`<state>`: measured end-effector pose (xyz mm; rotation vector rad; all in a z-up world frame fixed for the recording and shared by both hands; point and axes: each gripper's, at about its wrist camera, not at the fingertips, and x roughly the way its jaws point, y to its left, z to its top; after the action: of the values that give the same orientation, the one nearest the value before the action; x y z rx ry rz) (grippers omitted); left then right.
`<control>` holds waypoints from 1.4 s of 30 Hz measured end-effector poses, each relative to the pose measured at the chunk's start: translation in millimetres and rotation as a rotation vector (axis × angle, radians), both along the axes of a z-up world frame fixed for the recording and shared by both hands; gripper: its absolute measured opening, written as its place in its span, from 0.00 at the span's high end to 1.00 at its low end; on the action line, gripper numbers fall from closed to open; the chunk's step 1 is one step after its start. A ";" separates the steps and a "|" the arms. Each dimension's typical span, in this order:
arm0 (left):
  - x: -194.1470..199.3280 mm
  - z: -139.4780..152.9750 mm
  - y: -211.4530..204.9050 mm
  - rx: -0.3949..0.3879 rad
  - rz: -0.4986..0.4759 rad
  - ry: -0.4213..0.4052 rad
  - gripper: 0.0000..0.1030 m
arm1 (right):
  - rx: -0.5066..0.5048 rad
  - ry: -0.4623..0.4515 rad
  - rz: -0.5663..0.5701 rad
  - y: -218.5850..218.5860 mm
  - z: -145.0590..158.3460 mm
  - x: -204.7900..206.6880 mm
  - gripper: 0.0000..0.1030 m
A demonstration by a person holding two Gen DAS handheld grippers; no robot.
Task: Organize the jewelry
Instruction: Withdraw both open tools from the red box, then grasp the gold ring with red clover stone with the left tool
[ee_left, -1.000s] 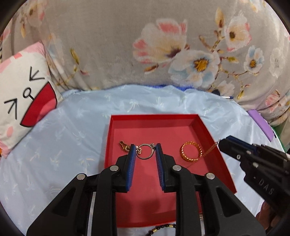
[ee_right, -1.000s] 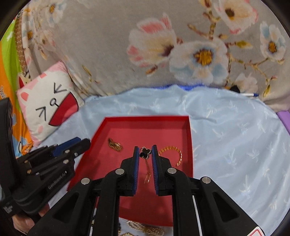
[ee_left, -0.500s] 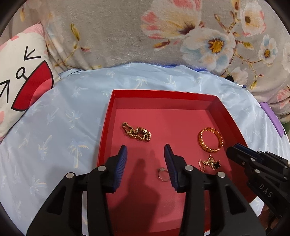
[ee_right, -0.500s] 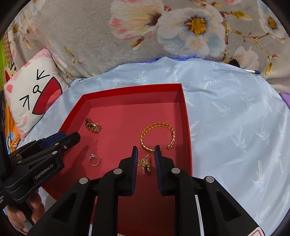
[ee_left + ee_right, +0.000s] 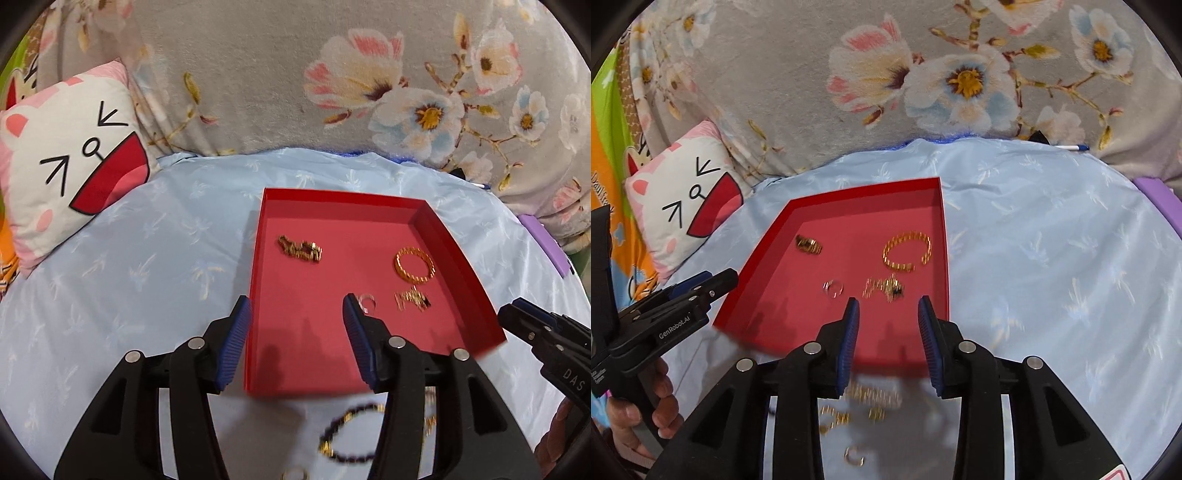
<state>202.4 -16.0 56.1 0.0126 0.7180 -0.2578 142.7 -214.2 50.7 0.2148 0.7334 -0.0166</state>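
Observation:
A red tray (image 5: 343,194) (image 5: 864,192) lies on the light blue cloth. In it are a gold chain bracelet (image 5: 300,249) (image 5: 808,244), a gold bangle (image 5: 413,265) (image 5: 907,251), a silver ring (image 5: 367,301) (image 5: 833,287) and a clover-pendant necklace (image 5: 412,300) (image 5: 886,288). My left gripper (image 5: 295,306) hovers over the tray's near left edge, jaws opening, nothing between them. My right gripper (image 5: 888,306) hangs above the tray's near right corner, jaws opening, empty. In front of the tray lie a dark beaded bracelet (image 5: 351,435) and several gold pieces (image 5: 864,398).
A cat-face pillow (image 5: 70,158) (image 5: 683,195) leans at the left against a floral grey blanket (image 5: 332,74). A purple object (image 5: 543,240) sits at the cloth's right edge and a pen (image 5: 1071,147) lies at the back. A hand (image 5: 639,406) holds the left gripper's handle.
Both grippers let go of their pieces: the ring and the clover necklace now lie in the tray. Both have opened wider and drawn back toward the tray's near edge.

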 end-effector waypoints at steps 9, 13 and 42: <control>-81.5 -27.1 18.9 0.013 0.010 0.039 0.46 | 0.031 0.066 -0.010 15.1 -31.0 -81.7 0.68; -103.6 -41.8 26.5 -0.013 0.013 0.080 0.46 | 0.027 0.091 -0.015 21.3 -43.2 -108.7 0.68; -94.1 -70.1 19.8 0.006 0.050 0.128 0.56 | 0.041 0.097 0.012 32.0 -51.7 -97.6 0.68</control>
<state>108.3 3.8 -14.0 -0.0166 0.8458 -0.2097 45.1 -182.3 -1.0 0.2498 0.8323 -0.0002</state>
